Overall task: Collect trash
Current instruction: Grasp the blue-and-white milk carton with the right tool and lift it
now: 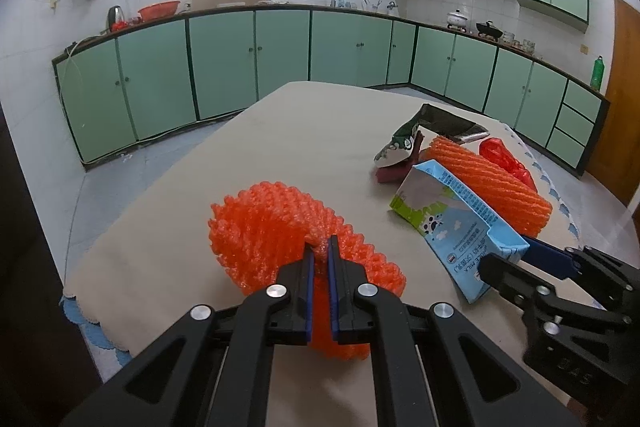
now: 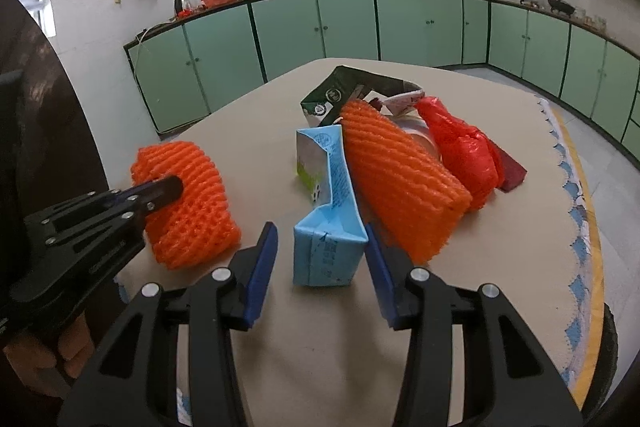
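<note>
My left gripper [image 1: 320, 249] is shut on an orange foam net [image 1: 264, 227], pinching its near edge on the beige table [image 1: 280, 139]. In the right wrist view this net [image 2: 192, 203] lies at the left with the left gripper [image 2: 168, 189] on it. My right gripper [image 2: 320, 233] stands open around the near end of a blue milk carton [image 2: 328, 247]; a gap shows at the left pad. That carton [image 1: 452, 215] and the right gripper [image 1: 508, 259] also show at the right of the left wrist view.
Behind the carton lies a pile: a second orange foam net [image 2: 400, 179], a red plastic bag [image 2: 460, 147], a dark green carton [image 2: 348, 91] and a dark red piece [image 2: 514, 169]. The table's scalloped blue edge [image 2: 576, 211] runs on the right. Green cabinets [image 1: 224, 67] line the walls.
</note>
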The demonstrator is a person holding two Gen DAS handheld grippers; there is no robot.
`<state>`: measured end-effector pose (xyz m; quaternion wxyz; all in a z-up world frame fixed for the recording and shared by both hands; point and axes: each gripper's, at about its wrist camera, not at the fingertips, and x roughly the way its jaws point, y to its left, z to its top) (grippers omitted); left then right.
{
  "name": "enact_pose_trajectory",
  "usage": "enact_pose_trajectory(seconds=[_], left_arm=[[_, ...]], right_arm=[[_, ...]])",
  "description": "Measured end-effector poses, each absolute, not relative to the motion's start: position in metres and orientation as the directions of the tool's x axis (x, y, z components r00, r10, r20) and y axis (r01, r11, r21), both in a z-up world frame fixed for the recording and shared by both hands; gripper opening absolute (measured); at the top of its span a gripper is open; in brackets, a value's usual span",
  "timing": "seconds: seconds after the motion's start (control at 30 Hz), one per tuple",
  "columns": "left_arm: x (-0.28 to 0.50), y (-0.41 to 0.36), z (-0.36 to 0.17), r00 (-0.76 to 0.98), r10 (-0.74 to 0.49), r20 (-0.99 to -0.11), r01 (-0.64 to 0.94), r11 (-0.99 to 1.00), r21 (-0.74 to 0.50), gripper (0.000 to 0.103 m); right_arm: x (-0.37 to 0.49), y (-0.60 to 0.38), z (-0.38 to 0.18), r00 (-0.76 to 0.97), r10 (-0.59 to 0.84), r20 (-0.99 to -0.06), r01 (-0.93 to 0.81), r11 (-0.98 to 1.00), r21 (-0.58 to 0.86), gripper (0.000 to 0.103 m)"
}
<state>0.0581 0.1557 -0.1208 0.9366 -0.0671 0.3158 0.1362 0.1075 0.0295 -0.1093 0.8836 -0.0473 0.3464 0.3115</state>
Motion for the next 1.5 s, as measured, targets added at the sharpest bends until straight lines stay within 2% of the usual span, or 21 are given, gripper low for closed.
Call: enact_pose_trajectory(seconds=[0.17,0.37,0.47,0.53,1.17,1.5], left_arm=[[0.057,0.156,-0.12,0.762,0.213,-0.612,-0.297,0.954,-0.038,0.006],[0.057,0.161,-0.123,0.756,0.219,-0.617,-0.304,0.952,-0.034,0.006],[0.057,0.162,-0.124,0.752,0.221,-0.621,-0.307,0.951,-0.034,0.006],[0.057,0.164,-0.124,0.752,0.221,-0.621,-0.308,0.951,-0.035,0.006],[0.049,0.151,-0.096,0.796,0.212,-0.567,-0.287,0.957,-0.044,0.006],[0.051,0.146,-0.099,0.791,0.205,-0.577,-0.273,0.961,-0.033,0.006]], right_arm=[[0.121,0.039,-0.114,0.587,0.499,-0.638,-0.558,0.82,0.128,0.048],[0.134,0.05,-0.118,0.584,0.481,-0.654,-0.551,0.827,0.116,0.048],[0.139,0.055,-0.121,0.569,0.477,-0.67,-0.56,0.821,0.109,0.037],[0.14,0.057,-0.125,0.552,0.477,-0.683,-0.572,0.814,0.106,0.033],[0.12,0.031,-0.076,0.548,0.571,-0.611,-0.619,0.768,0.163,0.031],[0.115,0.028,-0.096,0.477,0.542,-0.692,-0.606,0.773,0.188,0.032]])
